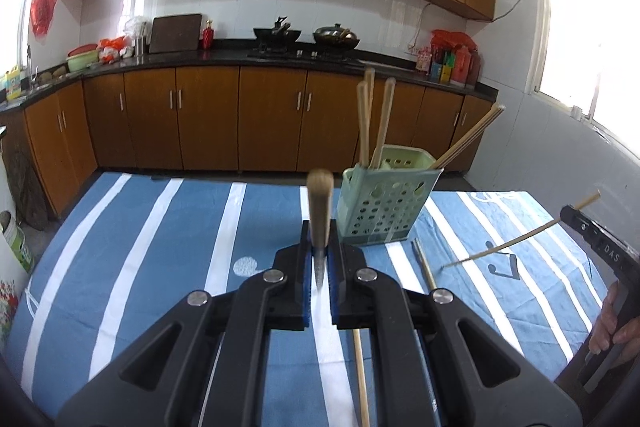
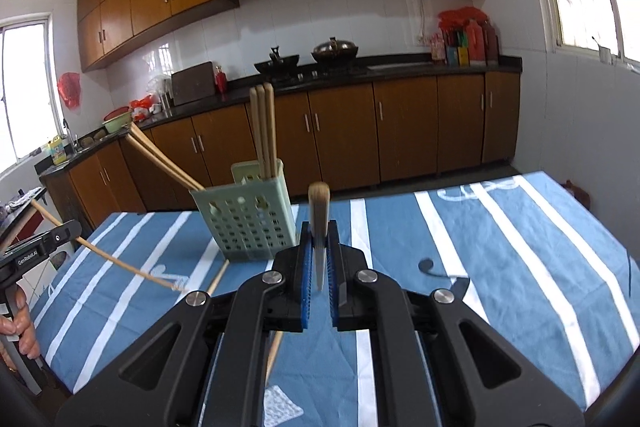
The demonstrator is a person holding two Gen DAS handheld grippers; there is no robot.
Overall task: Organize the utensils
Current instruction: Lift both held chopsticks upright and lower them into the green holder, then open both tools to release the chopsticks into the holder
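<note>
1. Gripping one chopstick each, both claws hung above the blue-and-white striped cloth point(image 1: 140, 227) covering the worktop.
2. The left claw point(image 1: 320, 259) was pinched narrowly on a wooden chopstick point(image 1: 320, 203) whose long axis ran forward along the fingers.
3. The right claw point(image 2: 319, 259) was likewise clamped on its own chopstick point(image 2: 319, 211), also pointing forward.
4. The pale green perforated holder point(image 1: 384, 207) stood upright ahead and slightly right of the left claw; from the right claw it lay ahead-left, and seemingly near to both.
5. Several chopsticks point(image 1: 376, 123) already stood inside it, some leaning outward.
6. Loose chopsticks point(image 1: 425, 265) lay on the cloth beside the holder.
7. The leaning sticks crowded the opening and could obstruct insertion.
</note>
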